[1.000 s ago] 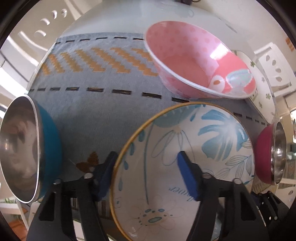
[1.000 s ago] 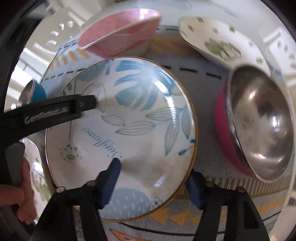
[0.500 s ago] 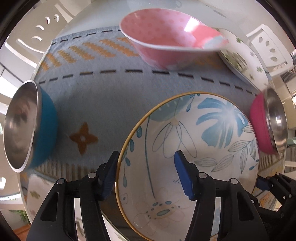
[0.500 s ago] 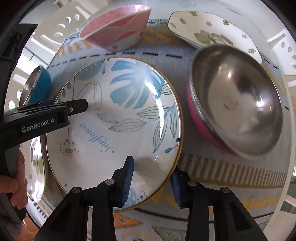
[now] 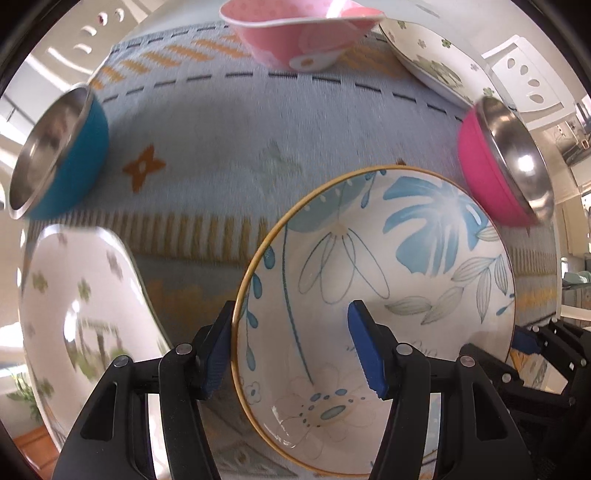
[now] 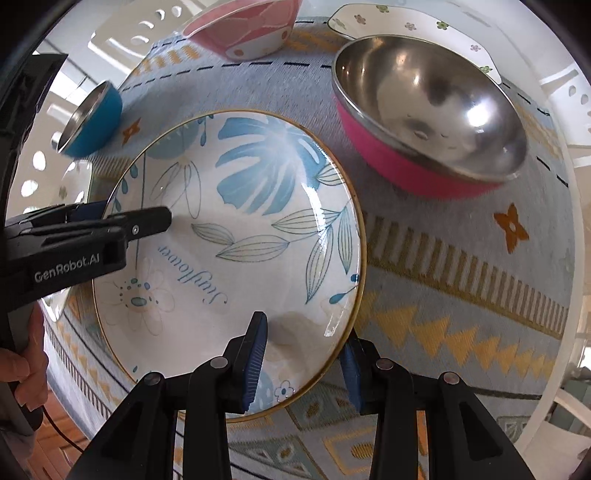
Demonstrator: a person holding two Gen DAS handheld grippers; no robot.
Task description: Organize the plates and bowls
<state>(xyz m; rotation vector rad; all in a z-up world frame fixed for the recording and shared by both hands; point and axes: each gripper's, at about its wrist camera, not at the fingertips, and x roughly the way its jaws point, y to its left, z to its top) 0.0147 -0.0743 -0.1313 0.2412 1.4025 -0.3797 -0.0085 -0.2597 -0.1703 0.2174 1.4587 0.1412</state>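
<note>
**Ana:** Both tools had carried the leaf-patterned plate (image 6: 236, 236) across the cloth since a second before; the pink steel bowl (image 6: 436, 122), then at the right edge of the right wrist view, now sat just beyond the plate, and a white flowered plate (image 5: 85, 317) had come into the left wrist view at lower left.

**Ben:** Going left to right, what did each tool have?

**Ana:** The left tool (image 5: 291, 354) straddled the plate's left rim, one pad outside and one inside. I judged it a grip, though the pads' contact was not plain. The right tool (image 6: 303, 354) had just been closing its jaws, with the plate's near rim between them, and seemed to be pinching it.

**Ben:** And where was the plate?

**Ana:** Over the patterned cloth on the worktop (image 6: 461, 280), held between the two tools; whether it was lifted clear I could not tell.

**Ben:** How far along was the sorting?

**Ana:** Early, I judged. From left to right, the blue steel bowl (image 5: 59, 155), the pink ceramic bowl (image 5: 299, 33), another white flowered plate (image 5: 428, 59) and the pink steel bowl all stood apart, nothing stacked. Plates still needed gathering, and bowls too.
</note>
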